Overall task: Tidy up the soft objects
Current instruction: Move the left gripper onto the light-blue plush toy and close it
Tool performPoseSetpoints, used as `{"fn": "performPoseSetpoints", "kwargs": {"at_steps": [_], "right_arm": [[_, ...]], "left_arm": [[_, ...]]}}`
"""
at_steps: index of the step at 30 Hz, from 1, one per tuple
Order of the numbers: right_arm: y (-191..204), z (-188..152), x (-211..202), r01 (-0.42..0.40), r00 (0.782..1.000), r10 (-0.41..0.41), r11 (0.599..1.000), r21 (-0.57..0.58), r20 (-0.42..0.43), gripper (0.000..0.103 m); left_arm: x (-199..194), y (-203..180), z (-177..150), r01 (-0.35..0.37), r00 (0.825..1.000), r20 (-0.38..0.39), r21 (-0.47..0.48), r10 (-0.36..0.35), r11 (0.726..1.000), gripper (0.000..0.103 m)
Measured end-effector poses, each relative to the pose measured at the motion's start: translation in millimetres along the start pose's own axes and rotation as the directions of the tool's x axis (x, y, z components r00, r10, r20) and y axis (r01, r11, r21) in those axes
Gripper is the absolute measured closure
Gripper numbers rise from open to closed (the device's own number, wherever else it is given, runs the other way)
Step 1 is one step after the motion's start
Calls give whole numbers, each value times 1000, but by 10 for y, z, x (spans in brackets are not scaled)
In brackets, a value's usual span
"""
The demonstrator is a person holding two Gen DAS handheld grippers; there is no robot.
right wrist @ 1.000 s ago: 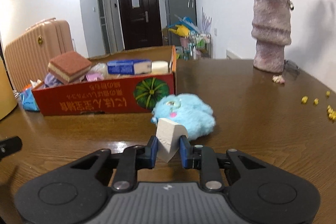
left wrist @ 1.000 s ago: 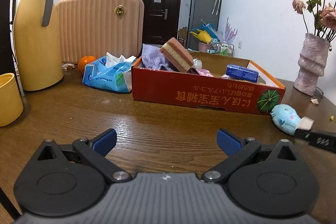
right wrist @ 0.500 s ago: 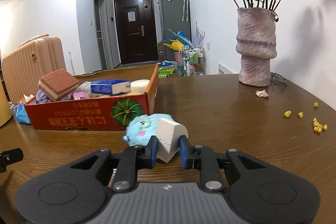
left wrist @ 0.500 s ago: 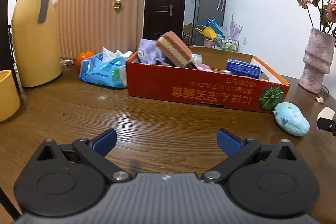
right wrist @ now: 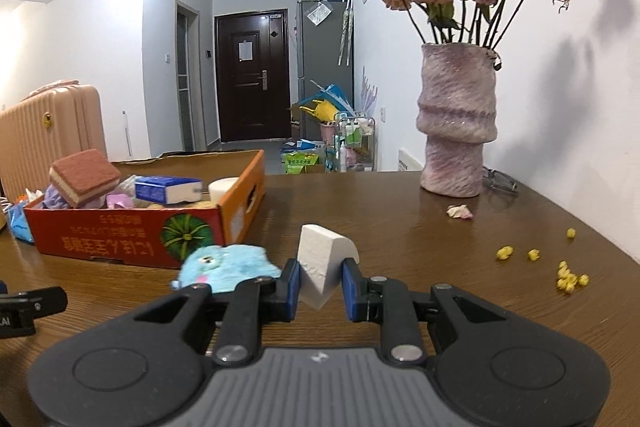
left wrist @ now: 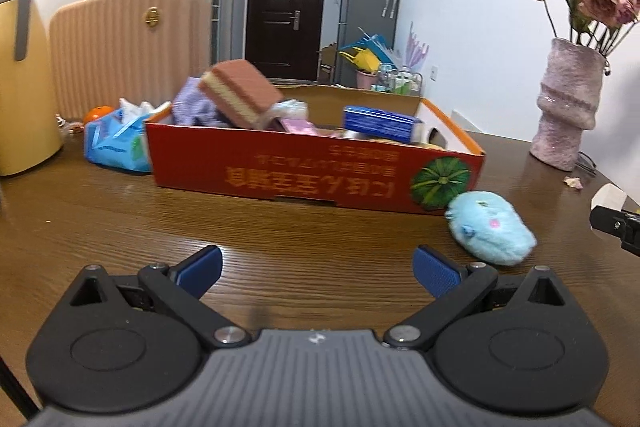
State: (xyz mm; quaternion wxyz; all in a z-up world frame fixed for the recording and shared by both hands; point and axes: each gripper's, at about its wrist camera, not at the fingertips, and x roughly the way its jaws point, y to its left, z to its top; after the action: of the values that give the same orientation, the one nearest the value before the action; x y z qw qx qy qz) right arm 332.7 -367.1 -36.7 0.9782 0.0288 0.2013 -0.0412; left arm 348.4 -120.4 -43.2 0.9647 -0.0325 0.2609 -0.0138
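Note:
My right gripper [right wrist: 320, 289] is shut on a white wedge sponge [right wrist: 322, 263], held above the wooden table. A fluffy light-blue plush toy [right wrist: 228, 267] lies on the table just left of it; it also shows in the left wrist view [left wrist: 490, 227], ahead and right of my left gripper [left wrist: 318, 267], which is open and empty. Behind the toy stands a red cardboard box [left wrist: 312, 175] [right wrist: 132, 233] holding a brown-and-yellow sponge [left wrist: 236, 95], purple cloth [left wrist: 192, 107], a blue tissue pack [left wrist: 380, 119] and other soft items.
A pink vase [right wrist: 456, 123] with dried roses stands at the back right, with loose petals [right wrist: 460, 211] and yellow bits [right wrist: 568, 273] near it. Left of the box are a blue wipes pack [left wrist: 116, 143], an orange [left wrist: 96, 113], a yellow thermos [left wrist: 20, 75] and a beige suitcase [left wrist: 128, 47].
My right gripper has lifted and drawn back to the right with the white sponge, away from the plush toy. My left gripper has moved forward and right, nearer the toy and box.

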Motion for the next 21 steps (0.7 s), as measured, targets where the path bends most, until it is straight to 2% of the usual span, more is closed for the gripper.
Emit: {"fn": "performPoseSetpoints", "kwargs": {"at_steps": [8, 21], "right_arm": [[-191, 27, -54, 16, 999, -15, 1000, -20, 43, 81], [-495, 28, 0, 52, 998, -51, 998, -30, 42, 81]], "left_arm": [[106, -355, 3, 37, 999, -12, 21, -36, 999, 0], [311, -863, 46, 116, 993, -36, 65, -113, 991, 0]]}}
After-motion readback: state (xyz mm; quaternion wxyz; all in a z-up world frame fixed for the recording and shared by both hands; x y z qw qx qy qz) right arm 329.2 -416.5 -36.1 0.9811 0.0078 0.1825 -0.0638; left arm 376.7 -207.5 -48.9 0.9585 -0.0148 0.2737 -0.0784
